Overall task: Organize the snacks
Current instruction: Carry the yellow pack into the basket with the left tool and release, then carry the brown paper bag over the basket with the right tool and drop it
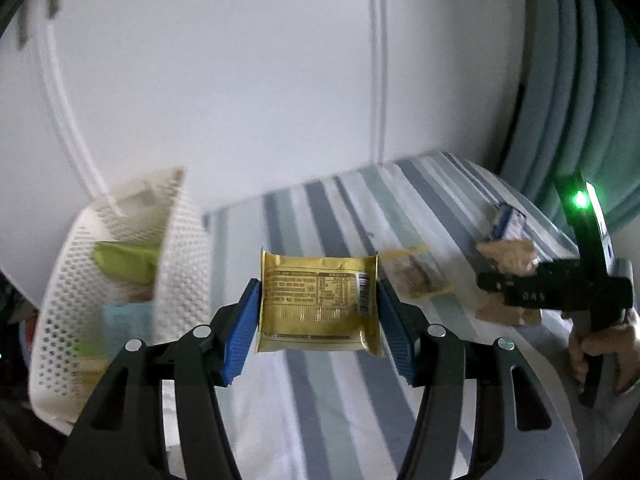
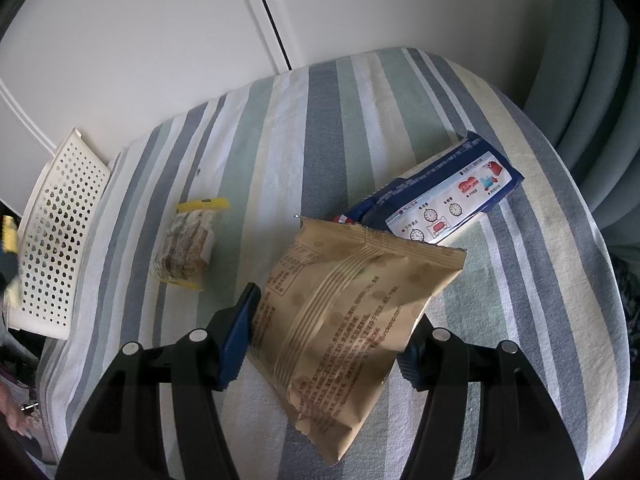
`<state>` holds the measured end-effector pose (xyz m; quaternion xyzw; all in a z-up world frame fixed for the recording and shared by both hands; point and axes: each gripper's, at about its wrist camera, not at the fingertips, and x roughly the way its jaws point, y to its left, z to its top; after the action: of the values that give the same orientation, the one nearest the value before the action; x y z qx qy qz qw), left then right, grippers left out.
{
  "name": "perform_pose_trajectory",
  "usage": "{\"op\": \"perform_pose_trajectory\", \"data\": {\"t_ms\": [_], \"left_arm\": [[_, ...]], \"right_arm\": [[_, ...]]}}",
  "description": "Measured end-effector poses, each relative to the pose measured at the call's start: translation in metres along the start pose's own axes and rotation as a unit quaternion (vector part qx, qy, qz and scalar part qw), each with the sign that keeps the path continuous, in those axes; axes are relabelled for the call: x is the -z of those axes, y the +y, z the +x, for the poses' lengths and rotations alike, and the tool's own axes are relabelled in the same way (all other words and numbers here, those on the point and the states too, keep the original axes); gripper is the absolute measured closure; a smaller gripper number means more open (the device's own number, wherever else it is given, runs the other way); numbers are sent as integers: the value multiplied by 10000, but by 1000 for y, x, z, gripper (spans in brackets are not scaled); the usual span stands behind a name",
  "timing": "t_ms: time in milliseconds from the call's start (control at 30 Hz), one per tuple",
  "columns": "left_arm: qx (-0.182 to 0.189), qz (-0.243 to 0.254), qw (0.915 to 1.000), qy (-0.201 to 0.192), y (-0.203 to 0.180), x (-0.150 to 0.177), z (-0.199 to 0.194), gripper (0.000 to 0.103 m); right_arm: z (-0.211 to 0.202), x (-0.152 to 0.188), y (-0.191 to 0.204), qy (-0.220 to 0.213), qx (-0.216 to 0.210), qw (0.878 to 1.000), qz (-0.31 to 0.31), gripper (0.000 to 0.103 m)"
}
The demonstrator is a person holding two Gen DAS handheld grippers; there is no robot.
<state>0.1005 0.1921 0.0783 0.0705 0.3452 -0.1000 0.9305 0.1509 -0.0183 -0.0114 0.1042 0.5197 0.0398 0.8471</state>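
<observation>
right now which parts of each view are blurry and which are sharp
Left wrist view: the white perforated plastic basket and striped cloth smear with motion blur, while the gold foil snack packet between the jaws stays sharp. Right wrist view: mostly crisp, with legible print on the tan paper snack bag; fisheye bending throughout.

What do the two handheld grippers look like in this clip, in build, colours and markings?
Both match: the left gripper and right gripper have black plastic linkage arms with slotted cutouts and round silver pivot pins, and jaws faced with ribbed blue pads. Seen from the left wrist view, the right unit's black body carries faint white lettering, unreadable here, and a lit green indicator light. No cables or sleeves show.
</observation>
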Motion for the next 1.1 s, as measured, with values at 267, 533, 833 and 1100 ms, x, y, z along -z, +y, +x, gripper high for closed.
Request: {"op": "perform_pose_trajectory", "data": {"t_ms": [267,533,833,1100], "left_arm": [[-455,-660,9962,-336,59,4,-24,43],[-745,-1270,9883,-393,111,25,-24,43],[-1023,-1845,9770,-309,158,42,-19,7],[-1034,-2427,9637,-411,189,60,-23,3]], "right_arm": [[2,0,2,18,94,9999,-75,42],[4,-2,3,43,197,9997,-162,42],[5,-1,8,60,318,9992,-226,42],[7,0,13,86,461,9984,-314,42]]}}
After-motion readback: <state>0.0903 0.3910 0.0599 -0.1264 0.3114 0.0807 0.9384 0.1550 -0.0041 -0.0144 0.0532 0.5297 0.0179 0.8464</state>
